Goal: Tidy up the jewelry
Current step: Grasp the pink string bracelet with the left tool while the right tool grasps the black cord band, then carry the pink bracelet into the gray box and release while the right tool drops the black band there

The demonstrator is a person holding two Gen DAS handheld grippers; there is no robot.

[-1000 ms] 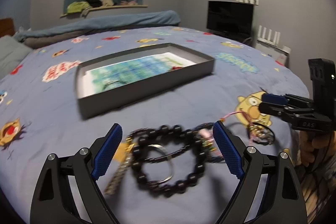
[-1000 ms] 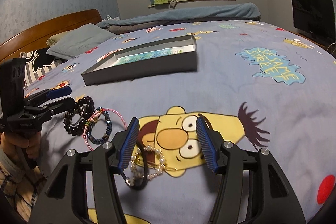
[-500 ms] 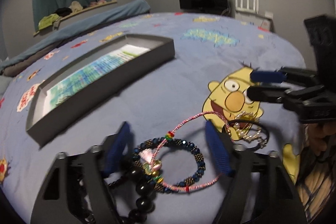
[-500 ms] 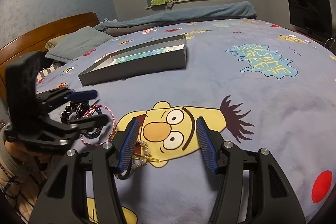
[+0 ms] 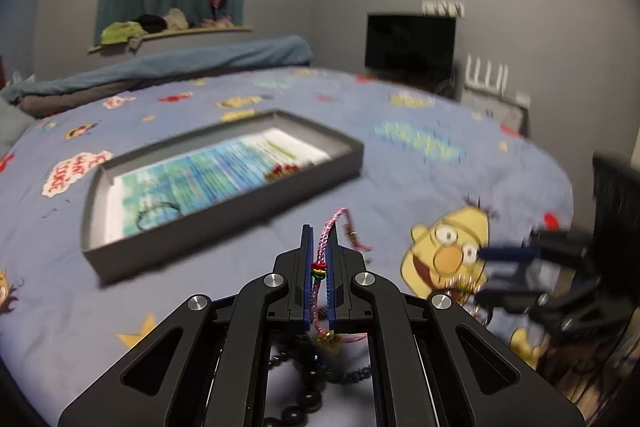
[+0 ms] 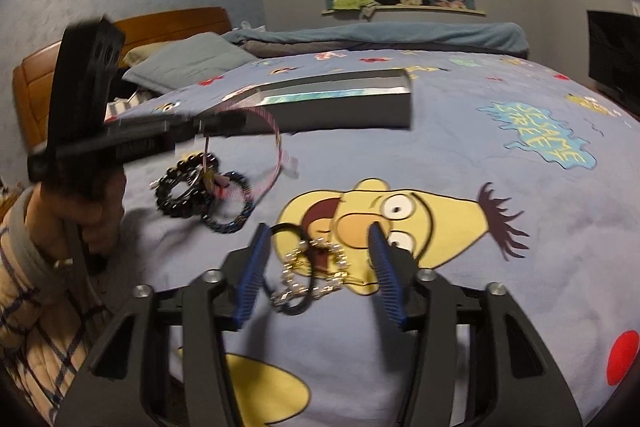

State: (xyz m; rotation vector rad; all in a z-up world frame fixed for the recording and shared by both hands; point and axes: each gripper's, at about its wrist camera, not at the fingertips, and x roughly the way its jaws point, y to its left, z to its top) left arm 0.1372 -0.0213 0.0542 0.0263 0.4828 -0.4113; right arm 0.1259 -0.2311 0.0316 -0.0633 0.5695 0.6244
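My left gripper (image 5: pixel 319 243) is shut on a pink cord bracelet (image 5: pixel 325 241) and holds it above the bedspread; the cord hangs from it in the right wrist view (image 6: pixel 276 143). A grey open box (image 5: pixel 224 179) lies beyond it, with small jewelry inside. A black bead bracelet (image 6: pixel 180 193) and a dark blue bead bracelet (image 6: pixel 236 215) lie on the bed below the left gripper (image 6: pixel 224 125). My right gripper (image 6: pixel 320 255) is open, its fingers on either side of a pearl bracelet (image 6: pixel 316 273) and a black hair tie (image 6: pixel 298 269).
The bed has a blue cartoon bedspread (image 6: pixel 480 187). Pillows (image 6: pixel 188 61) and a wooden headboard (image 6: pixel 168 27) are at the far left. A rolled blanket (image 5: pixel 160 71) lies at the far edge. A TV (image 5: pixel 410 43) stands past the bed's right side.
My left gripper closed on the pink cord bracelet and lifted it off the bead bracelets toward the box. My right gripper moved left over the pearl bracelet.
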